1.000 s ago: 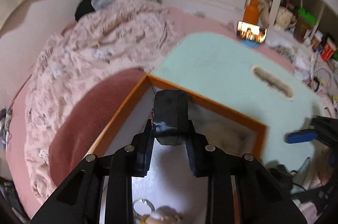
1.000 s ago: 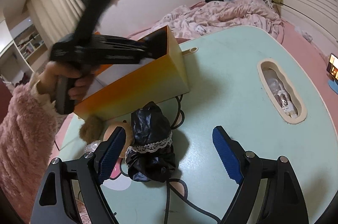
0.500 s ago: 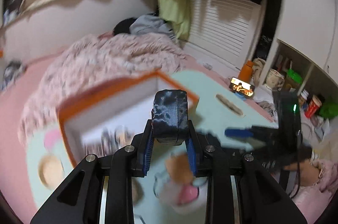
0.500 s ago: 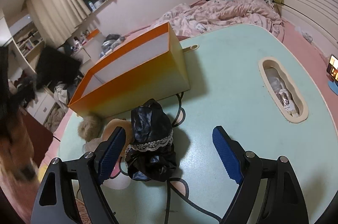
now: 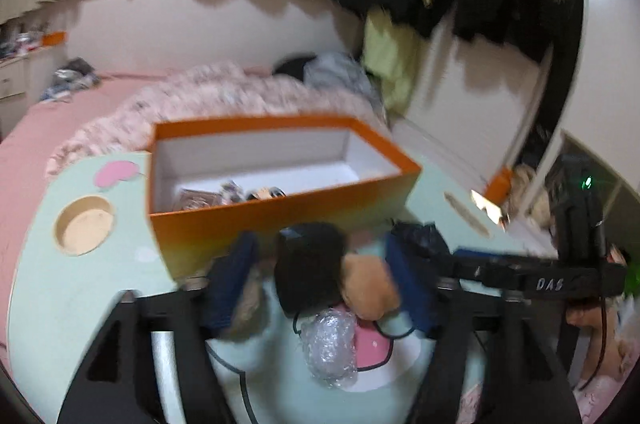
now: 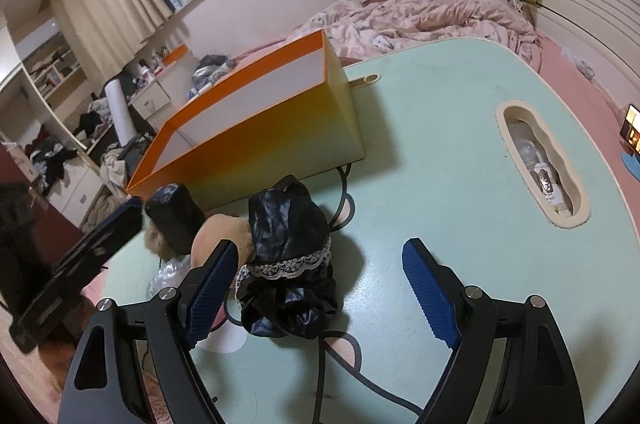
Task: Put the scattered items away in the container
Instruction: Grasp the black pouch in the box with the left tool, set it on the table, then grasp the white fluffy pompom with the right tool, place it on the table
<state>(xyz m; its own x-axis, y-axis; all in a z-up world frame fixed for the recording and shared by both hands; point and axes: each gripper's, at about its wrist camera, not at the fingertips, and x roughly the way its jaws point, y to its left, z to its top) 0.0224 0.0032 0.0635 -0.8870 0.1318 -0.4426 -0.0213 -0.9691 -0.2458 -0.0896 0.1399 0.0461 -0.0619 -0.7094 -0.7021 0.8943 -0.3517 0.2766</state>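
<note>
1. Opening at this moment, the left tongs [image 5: 320,252] have their blue pads on either side of a black wrapped block [image 5: 308,264]. We see a gap at each side, so the pads do not seem to press on it.
2. We find the block outside the orange box [image 5: 280,220]. It is just on the near side of the box's near wall and rests among a tan plush toy [image 5: 368,288] and other soft things on the pale green table [image 6: 440,144].
3. From these tongs the box lies straight ahead, farther off, and its long side runs left to right across our path.
4. We judge the left hand to be much the nearer to the block. Its long axis seems to stand roughly upright, leaning a little.
5. The block looks dark, bluntly rounded and wrapped in shiny film.
6. The right tongs [image 6: 320,276] are spread wide and hold nothing. They hover beside a glossy black lace-trimmed pouch [image 6: 288,256], to the right of the block.
</note>
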